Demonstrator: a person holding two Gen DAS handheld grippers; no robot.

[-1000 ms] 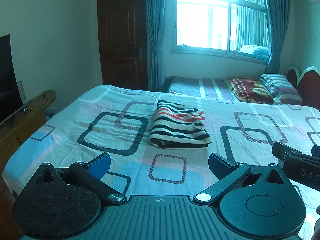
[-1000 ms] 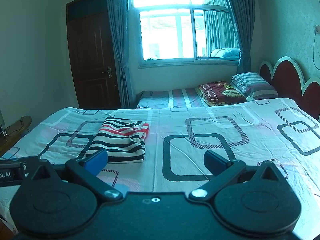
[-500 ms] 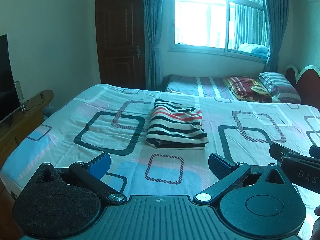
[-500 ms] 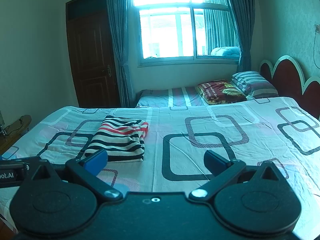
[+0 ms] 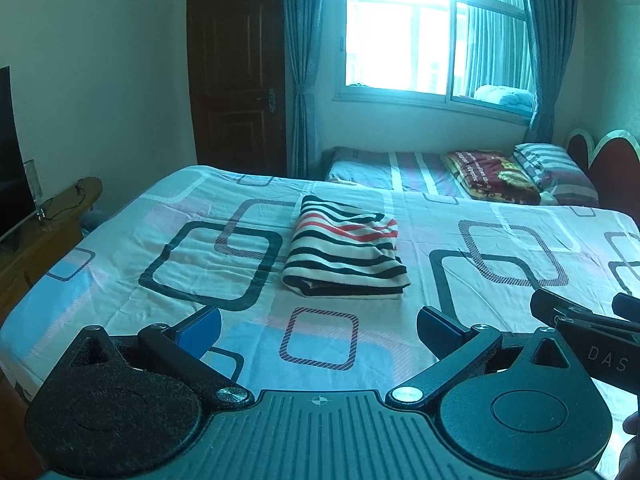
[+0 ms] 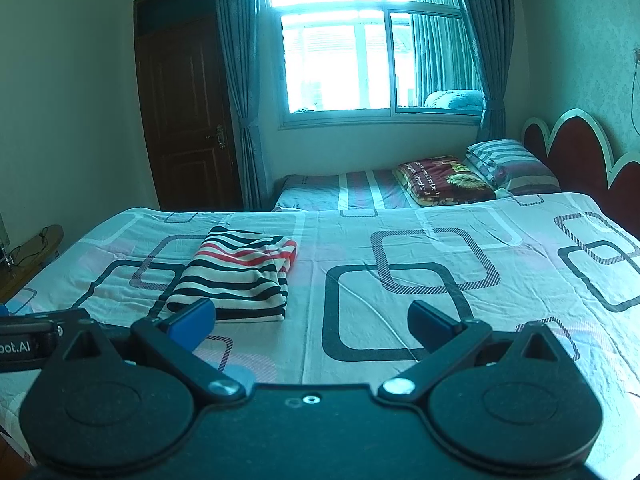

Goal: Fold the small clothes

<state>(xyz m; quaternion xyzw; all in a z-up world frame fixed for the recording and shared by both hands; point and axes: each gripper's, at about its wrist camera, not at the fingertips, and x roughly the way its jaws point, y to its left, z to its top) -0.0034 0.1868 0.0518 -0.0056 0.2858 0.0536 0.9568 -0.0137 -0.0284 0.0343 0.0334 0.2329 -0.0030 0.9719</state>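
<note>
I hold both the left gripper (image 5: 318, 326) and right gripper (image 6: 311, 320) spread wide, empty; folded striped garment (image 5: 346, 258) at twelve o'clock on the bed (image 5: 500, 216).

Brown door (image 5: 236, 80) beside curtained window (image 5: 432, 40); second bed (image 6: 380, 190) with striped pillow (image 6: 508, 164); television (image 5: 12, 152) at left.

A home bedroom is shown: a large bed (image 6: 440, 240) with patterned sheet, pillows (image 6: 508, 164) beyond it, a curtained window (image 6: 372, 60), a wooden door (image 6: 188, 112).
</note>
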